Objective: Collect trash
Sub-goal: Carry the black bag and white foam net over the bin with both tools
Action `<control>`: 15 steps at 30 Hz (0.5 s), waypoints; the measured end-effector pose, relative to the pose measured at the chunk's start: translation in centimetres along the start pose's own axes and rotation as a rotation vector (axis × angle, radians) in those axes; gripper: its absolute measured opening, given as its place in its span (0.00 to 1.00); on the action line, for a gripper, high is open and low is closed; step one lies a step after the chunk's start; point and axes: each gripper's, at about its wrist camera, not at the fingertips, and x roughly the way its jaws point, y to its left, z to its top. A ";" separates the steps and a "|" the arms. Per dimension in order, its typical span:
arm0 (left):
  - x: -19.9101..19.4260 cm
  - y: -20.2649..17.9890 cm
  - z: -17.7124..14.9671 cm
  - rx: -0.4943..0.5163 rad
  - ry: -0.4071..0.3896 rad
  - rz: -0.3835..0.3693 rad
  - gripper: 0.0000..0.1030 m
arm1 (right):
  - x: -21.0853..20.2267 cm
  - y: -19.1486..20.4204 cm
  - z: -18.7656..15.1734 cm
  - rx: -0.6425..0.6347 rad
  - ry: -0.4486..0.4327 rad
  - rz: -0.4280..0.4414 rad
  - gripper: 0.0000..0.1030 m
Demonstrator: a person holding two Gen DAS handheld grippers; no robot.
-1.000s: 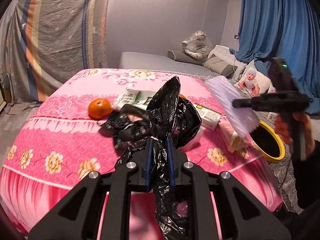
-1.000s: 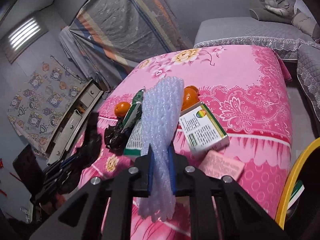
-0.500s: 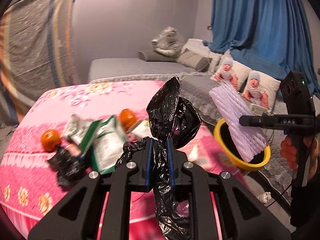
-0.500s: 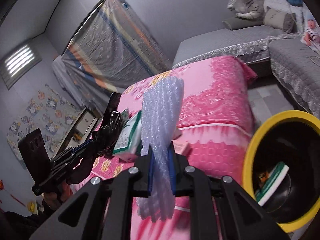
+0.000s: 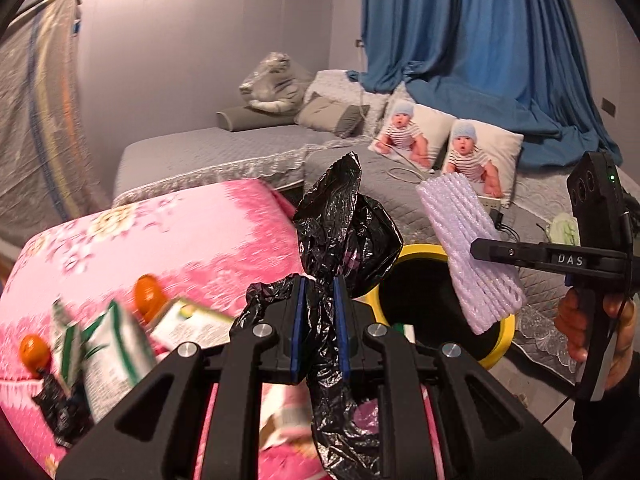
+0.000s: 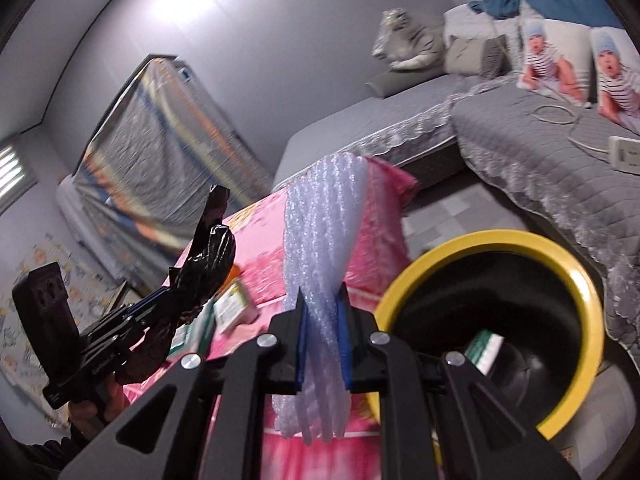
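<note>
A pink floral bedspread (image 5: 192, 236) was noted at left, boxes and oranges scattered on it. A yellow-rimmed bin (image 6: 576, 280) was seen beside it. White foam netting (image 6: 320, 248) was clamped in the right gripper (image 6: 323, 312), near the bin. A black plastic bag (image 5: 344, 232) was pinched in the left gripper (image 5: 319, 300).

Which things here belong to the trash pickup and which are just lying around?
Job:
black bag, in left gripper
foam net, in right gripper
yellow bin
cartons on the pink cover

Lying about:
baby pillows
plush tiger
blue curtain
</note>
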 end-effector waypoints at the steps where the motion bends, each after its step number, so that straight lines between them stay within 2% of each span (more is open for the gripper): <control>1: 0.6 -0.6 0.3 0.004 0.003 -0.013 0.13 | -0.1 -0.5 -0.1 0.006 -0.010 -0.016 0.12; 9: 4.6 -5.2 1.7 0.069 0.014 -0.050 0.13 | -1.0 -5.0 -0.6 0.055 -0.066 -0.152 0.12; 15: 7.0 -7.9 2.1 0.111 0.018 -0.062 0.13 | -1.5 -8.0 -1.3 0.095 -0.081 -0.214 0.12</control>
